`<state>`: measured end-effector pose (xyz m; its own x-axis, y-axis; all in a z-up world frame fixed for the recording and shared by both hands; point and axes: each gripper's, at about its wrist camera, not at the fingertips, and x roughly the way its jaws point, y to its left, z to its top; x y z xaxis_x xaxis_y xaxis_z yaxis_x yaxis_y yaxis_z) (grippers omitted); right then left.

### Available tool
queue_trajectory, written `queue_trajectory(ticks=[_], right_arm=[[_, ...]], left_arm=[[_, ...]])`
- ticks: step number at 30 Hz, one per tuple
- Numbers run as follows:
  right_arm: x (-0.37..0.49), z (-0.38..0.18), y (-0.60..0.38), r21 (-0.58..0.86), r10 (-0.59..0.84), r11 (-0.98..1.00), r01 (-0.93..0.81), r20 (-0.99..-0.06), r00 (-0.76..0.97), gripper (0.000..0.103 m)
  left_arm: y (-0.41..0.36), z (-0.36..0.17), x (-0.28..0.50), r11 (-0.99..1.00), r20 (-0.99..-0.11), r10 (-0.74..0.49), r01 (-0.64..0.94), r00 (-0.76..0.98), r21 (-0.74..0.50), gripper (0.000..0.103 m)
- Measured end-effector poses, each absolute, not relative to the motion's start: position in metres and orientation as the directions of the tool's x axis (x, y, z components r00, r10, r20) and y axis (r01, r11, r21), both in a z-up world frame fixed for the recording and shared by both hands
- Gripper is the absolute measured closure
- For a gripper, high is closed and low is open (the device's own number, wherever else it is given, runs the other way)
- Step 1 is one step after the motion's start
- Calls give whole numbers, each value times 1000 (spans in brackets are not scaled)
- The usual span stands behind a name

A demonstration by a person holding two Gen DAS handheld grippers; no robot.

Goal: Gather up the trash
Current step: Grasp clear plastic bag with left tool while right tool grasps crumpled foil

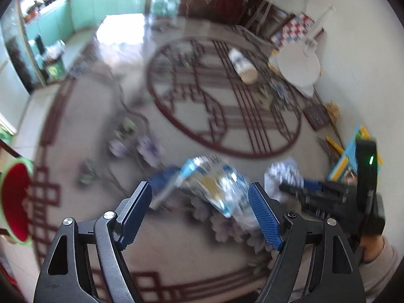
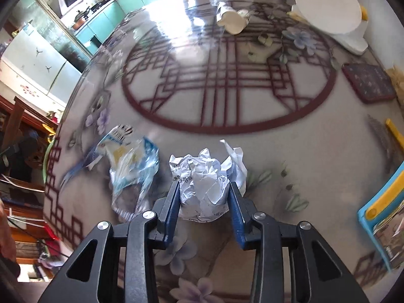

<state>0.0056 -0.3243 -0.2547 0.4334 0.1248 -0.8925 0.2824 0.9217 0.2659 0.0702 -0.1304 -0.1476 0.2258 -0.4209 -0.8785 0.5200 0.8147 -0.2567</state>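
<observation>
A crumpled white paper ball (image 2: 202,176) rests on the patterned table (image 2: 227,101), and my right gripper (image 2: 204,186) is shut on it, both blue pads pressed into its sides. From the left wrist view the same right gripper (image 1: 290,186) holds the paper ball (image 1: 282,174) at the right. A blue-and-white plastic wrapper (image 1: 214,184) lies just left of the ball. My left gripper (image 1: 200,189) hangs open over it, its right finger close against the wrapper's edge. In the right wrist view the wrapper (image 2: 131,161) looks blurred.
A toppled paper cup (image 2: 231,21) lies at the far side, with small scraps (image 2: 265,40) near it. A white round object (image 2: 328,2), a dark red mat (image 2: 368,83) and a blue-yellow box (image 2: 383,214) line the right. A red bin with a green rim (image 1: 15,199) sits off the table's left edge.
</observation>
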Motion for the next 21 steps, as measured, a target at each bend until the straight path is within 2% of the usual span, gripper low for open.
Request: queue_trajectory(ticks=[4, 10, 12, 16, 18, 21], right_arm=[[10, -240, -337, 250, 82, 918, 308, -879, 469, 70], [5, -220, -352, 234, 28, 903, 360, -869, 493, 70], [2, -215, -353, 237, 23, 900, 366, -864, 503, 69], [0, -208, -352, 237, 19, 900, 365, -860, 510, 69], [0, -206, -349, 238, 21, 902, 360, -857, 514, 69], [2, -204, -343, 229, 18, 909, 348, -857, 515, 69]], left_arm=[[-157, -184, 56, 764, -898, -438, 546, 50, -343, 25], [-186, -208, 42, 739, -901, -430, 551, -57, -388, 27], [-192, -212, 42, 740, -905, -421, 552, -66, -385, 45], [-192, -219, 48, 752, -910, -409, 538, -73, -381, 54], [-192, -219, 49, 755, -911, -406, 538, -67, -376, 71], [-185, -218, 57, 760, -911, -408, 531, -58, -374, 76]])
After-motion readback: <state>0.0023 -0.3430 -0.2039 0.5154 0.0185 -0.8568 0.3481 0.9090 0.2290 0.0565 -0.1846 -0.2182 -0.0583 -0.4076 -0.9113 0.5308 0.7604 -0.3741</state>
